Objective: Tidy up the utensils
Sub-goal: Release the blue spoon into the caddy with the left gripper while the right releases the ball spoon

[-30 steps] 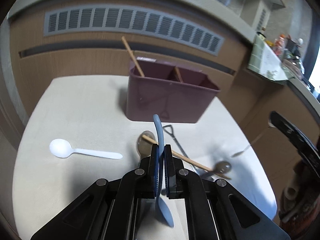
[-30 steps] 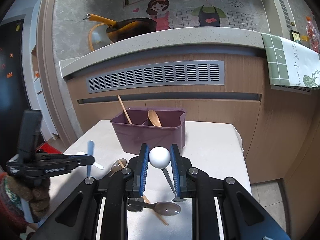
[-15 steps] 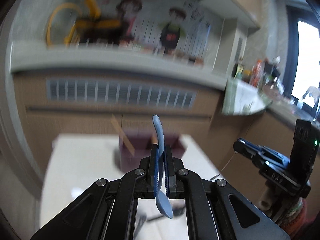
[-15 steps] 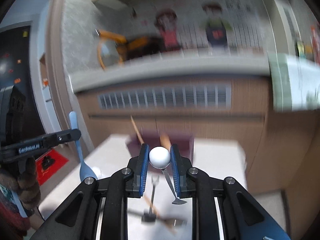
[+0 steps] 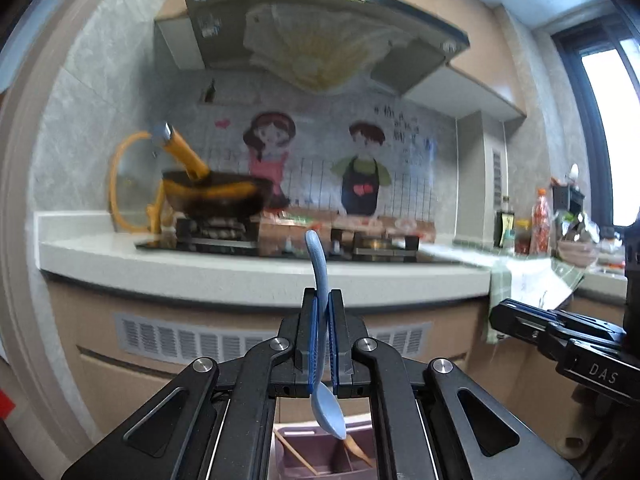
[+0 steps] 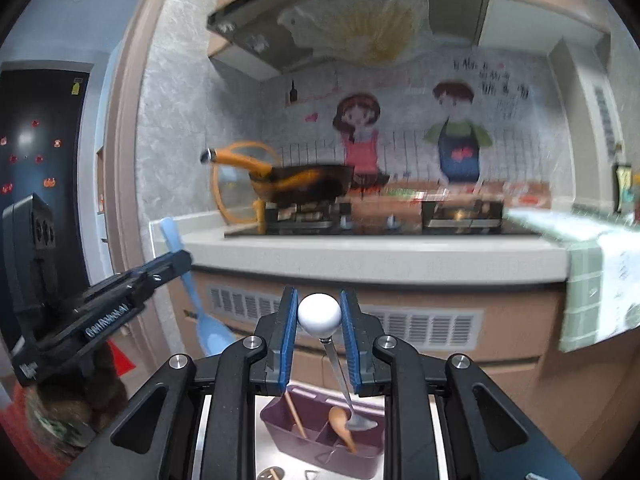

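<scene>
Both grippers have risen since a second ago: the table top that filled the left wrist view has dropped away, and the kitchen counter and stove now fill both views. The left gripper [image 5: 323, 332] is clamped tight on the thin handle of a matte blue plastic spoon [image 5: 325, 400], which hangs upright with its oval bowl down, above the purple organizer [image 5: 320, 460]. The right gripper [image 6: 320, 320] is closed on the smooth white ball end of a slim metal spoon [image 6: 340, 376], whose shiny shaft slants down to a small bowl just over the organizer's middle. That organizer is a boxy plastic caddy with dividers; a light wooden chopstick [image 6: 295, 416] leans in its left compartment and a rounded wooden spoon [image 6: 342, 420] stands in the next. In the right wrist view, the left gripper shows at the left edge, held by a hand in a dark knitted glove [image 6: 76, 396].
</scene>
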A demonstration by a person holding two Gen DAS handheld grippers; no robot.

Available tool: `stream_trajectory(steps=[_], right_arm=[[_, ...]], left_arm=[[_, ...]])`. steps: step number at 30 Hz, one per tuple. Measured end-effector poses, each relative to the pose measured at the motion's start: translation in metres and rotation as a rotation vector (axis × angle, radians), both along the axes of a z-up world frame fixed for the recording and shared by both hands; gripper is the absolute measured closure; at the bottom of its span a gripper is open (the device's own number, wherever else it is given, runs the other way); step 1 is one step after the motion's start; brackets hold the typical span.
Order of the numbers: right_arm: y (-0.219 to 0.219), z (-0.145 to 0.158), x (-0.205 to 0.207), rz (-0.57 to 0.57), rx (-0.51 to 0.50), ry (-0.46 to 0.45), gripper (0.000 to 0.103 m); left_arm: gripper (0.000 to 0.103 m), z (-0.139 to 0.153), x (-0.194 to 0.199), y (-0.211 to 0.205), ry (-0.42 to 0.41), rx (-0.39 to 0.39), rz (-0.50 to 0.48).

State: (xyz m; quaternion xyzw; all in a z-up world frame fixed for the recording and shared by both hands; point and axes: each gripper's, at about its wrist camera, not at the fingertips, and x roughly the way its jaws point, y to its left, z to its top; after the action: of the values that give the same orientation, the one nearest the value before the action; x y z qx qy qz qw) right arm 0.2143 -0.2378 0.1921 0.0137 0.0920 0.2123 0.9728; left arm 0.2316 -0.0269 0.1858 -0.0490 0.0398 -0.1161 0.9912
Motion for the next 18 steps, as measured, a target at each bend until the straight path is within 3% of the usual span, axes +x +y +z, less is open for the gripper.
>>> stream_trajectory(steps=[10,18], right_arm=[[-0.002,-0.072,0.080,-0.027,0.067,0.189,0.083],[-0.004,-0.124,0.110,-0.039,0.056,0.315,0.083]], left_arm=[[0.098,-0.077,0.080,-0.003,0.213,-0.009,0.003],[0.098,-0.125,0.109,-0.010,0.342,-0.028,-0.032]])
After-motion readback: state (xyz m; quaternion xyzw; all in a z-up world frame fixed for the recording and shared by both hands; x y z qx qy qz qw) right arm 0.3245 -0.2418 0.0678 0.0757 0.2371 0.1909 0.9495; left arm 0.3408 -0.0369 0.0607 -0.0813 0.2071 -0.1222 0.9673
